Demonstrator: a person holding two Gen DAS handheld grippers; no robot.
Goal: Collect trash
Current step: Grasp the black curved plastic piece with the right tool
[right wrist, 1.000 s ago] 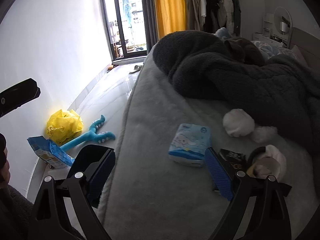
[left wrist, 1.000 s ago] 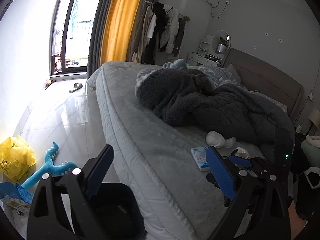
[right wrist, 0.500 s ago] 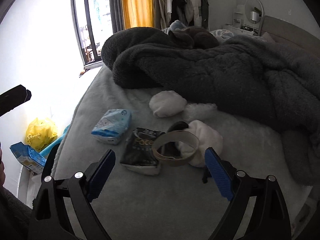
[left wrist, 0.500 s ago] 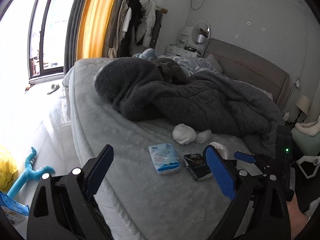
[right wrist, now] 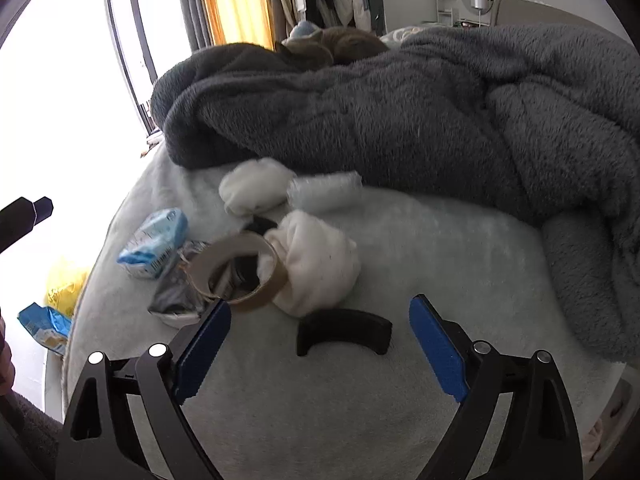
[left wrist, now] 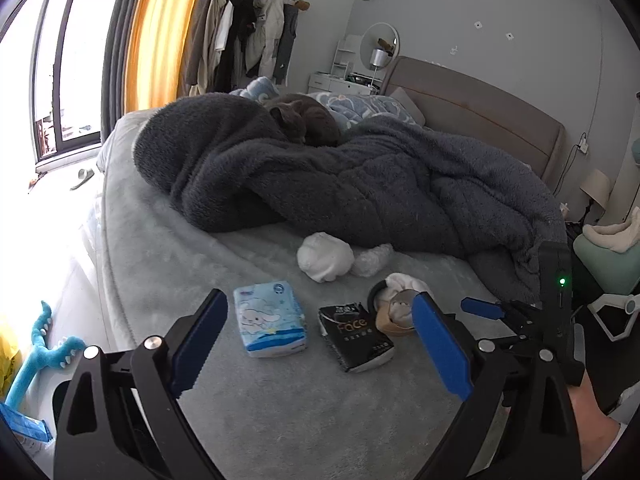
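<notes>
Fleece bedding is carrying a cardboard tape ring leaning against crumpled white tissue; I'm hovering my right gripper and left gripper, both spread apart, empty.

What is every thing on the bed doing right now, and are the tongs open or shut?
Left tongs: open, empty.
Right tongs: open, empty.
Blue tissue pack: lying flat on the bed.
Black packet: crumpled, lying flat.
Tape roll: tilted, leaning on the white wad.
Black curved piece: lying between the right tongs' fingers.
Grey blanket: bunched up.
Cat: curled on the blanket.
</notes>
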